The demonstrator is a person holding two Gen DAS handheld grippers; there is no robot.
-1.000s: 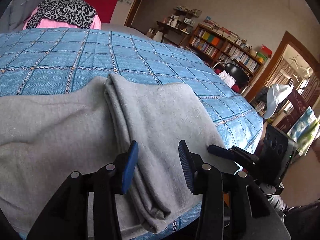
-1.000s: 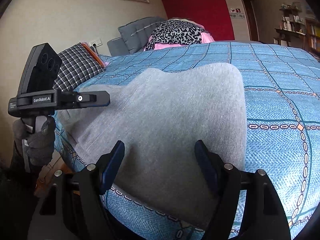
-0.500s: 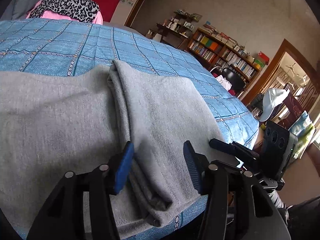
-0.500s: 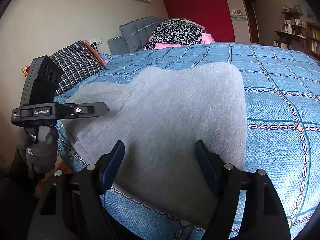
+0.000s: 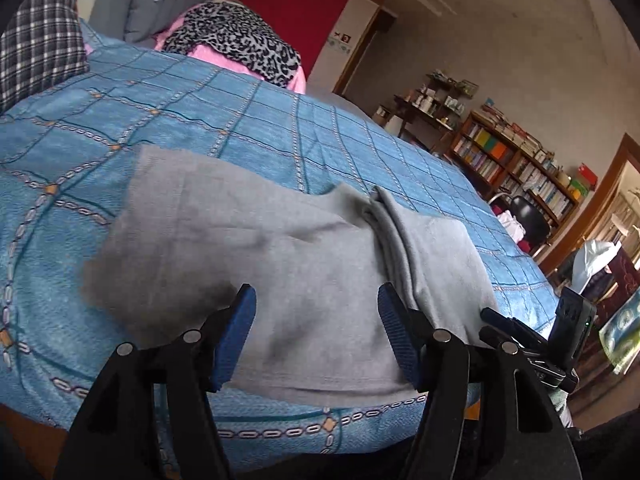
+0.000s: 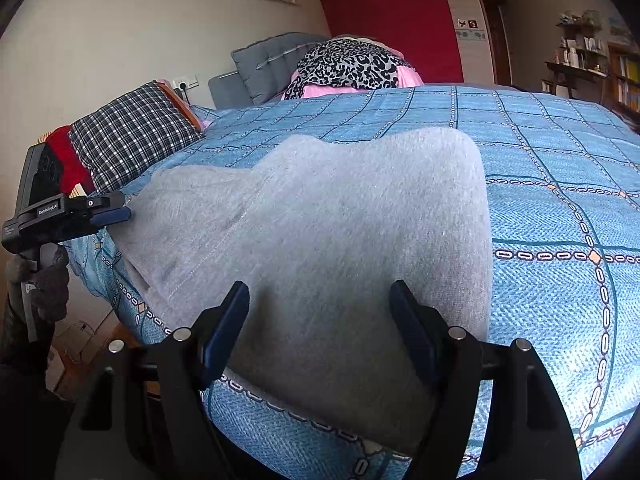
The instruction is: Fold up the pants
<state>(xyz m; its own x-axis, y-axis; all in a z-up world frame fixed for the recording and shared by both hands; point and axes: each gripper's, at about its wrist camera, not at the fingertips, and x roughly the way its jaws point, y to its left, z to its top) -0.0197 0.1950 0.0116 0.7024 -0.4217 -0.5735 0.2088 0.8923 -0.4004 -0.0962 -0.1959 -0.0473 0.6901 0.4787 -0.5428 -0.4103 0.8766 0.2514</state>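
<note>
- The left tongs are seen with the jaws parted about halfway, having just been opening; nothing is gripped, and only the flat grey cloth shows beyond the gap
- The right tongs are held wide apart over the near edge of the bed, with no cloth pinched between the blue pads
- The grey pants are spread on the bed directly ahead of both tongs, reaching to the near edge of the mattress
- A folded-over layer of the pants is seen just right of the left tongs, its thick fold line running away from the right-hand pad
- From the right tongs, the left tongs are seen at the far left beside the bed, held by a gloved hand, just beside the left end of the pants
- The blue checked bedspread lies under the pants and stretches beyond and to either side of them
- A plaid pillow is placed beyond the pants to the left, and a leopard-print cloth on pink bedding lies at the far end of the bed
- A bookshelf is seen far off to the right of the left tongs
</note>
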